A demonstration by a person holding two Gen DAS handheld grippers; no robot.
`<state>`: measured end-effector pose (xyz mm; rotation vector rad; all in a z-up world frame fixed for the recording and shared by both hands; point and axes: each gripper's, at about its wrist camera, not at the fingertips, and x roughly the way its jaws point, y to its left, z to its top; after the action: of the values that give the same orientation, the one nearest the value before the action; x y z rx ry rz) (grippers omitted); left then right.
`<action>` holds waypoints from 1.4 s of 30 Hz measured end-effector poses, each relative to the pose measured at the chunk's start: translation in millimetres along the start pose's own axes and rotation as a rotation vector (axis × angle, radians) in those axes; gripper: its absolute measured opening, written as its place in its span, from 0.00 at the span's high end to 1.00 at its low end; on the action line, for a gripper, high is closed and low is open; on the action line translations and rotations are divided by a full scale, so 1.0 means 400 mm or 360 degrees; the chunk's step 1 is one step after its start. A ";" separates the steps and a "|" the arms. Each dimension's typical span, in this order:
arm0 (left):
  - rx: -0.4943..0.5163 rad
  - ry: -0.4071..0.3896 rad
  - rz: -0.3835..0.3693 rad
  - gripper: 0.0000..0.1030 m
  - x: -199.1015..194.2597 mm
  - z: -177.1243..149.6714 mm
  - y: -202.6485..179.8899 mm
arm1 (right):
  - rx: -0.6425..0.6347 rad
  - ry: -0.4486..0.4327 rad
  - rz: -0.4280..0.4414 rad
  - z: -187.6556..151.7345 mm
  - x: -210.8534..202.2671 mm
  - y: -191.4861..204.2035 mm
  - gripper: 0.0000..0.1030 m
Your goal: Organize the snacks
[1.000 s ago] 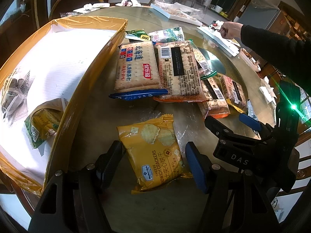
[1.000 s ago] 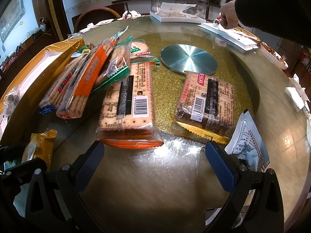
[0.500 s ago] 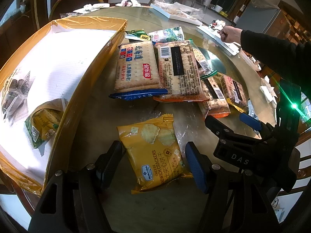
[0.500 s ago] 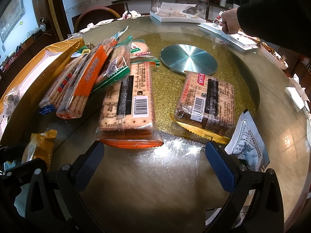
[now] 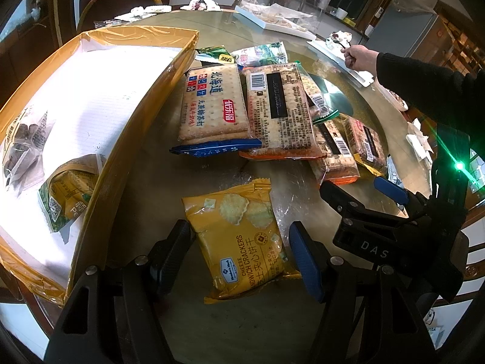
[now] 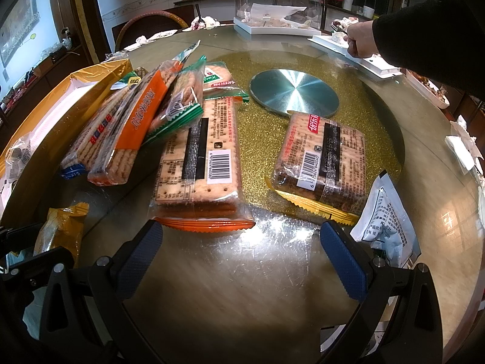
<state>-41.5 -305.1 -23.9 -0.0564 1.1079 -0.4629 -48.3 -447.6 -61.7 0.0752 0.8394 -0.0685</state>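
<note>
A yellow cheese sandwich cracker pack (image 5: 242,239) lies near the table's front edge. My left gripper (image 5: 239,254) is shut on it, a pad against each long side. The same pack (image 6: 60,230) shows at the far left of the right wrist view. A gold-rimmed box (image 5: 127,139) with a white floor stands to its left. It holds a green-yellow pack (image 5: 66,194) and a clear bag of dark snacks (image 5: 21,142). My right gripper (image 6: 242,261) is open over bare tabletop, with an orange-edged cracker pack (image 6: 200,163) just beyond its fingertips.
Beyond lie a blue-edged cracker pack (image 5: 212,106), several overlapping packs, a yellow-edged pack (image 6: 324,163) and a white sachet (image 6: 385,218). A metal disc (image 6: 294,94) marks the table's middle. A person's hand (image 6: 360,42) in a dark sleeve reaches to white trays at the far side.
Neither gripper has moved, and the packs lie as before. Only the person's hand at the far trays has shifted a little.
</note>
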 end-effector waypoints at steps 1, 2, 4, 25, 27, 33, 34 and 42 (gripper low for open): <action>0.0002 0.0000 0.0001 0.35 0.000 0.000 0.000 | 0.0000 0.0000 0.0000 0.000 0.000 0.000 0.00; 0.0001 0.0002 0.0000 0.35 0.000 0.000 0.000 | 0.0000 0.0000 0.0000 0.000 0.000 0.000 0.00; -0.0002 0.0004 -0.0002 0.35 0.001 0.000 0.000 | 0.0000 0.0000 0.0000 0.000 0.000 0.000 0.00; 0.0043 -0.0041 -0.0056 0.35 -0.009 -0.021 -0.001 | -0.0001 -0.0001 0.0001 0.001 0.000 0.000 0.00; 0.0068 -0.0059 -0.0070 0.35 -0.012 -0.026 0.001 | 0.0000 -0.0001 0.0001 0.001 0.000 0.000 0.00; 0.0107 -0.0072 -0.0082 0.35 -0.019 -0.036 0.000 | -0.0001 -0.0001 0.0001 0.001 0.000 0.000 0.00; 0.0116 -0.0086 -0.0076 0.35 -0.022 -0.042 0.001 | -0.0001 -0.0001 0.0001 0.001 0.000 0.000 0.00; 0.0253 -0.0219 -0.0113 0.35 -0.052 -0.122 -0.005 | -0.0001 -0.0002 0.0003 0.001 0.000 0.000 0.00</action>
<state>-92.2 -289.8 -28.0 0.0120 0.9332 -0.6008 -48.0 -447.8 -61.6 0.0753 0.8383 -0.0666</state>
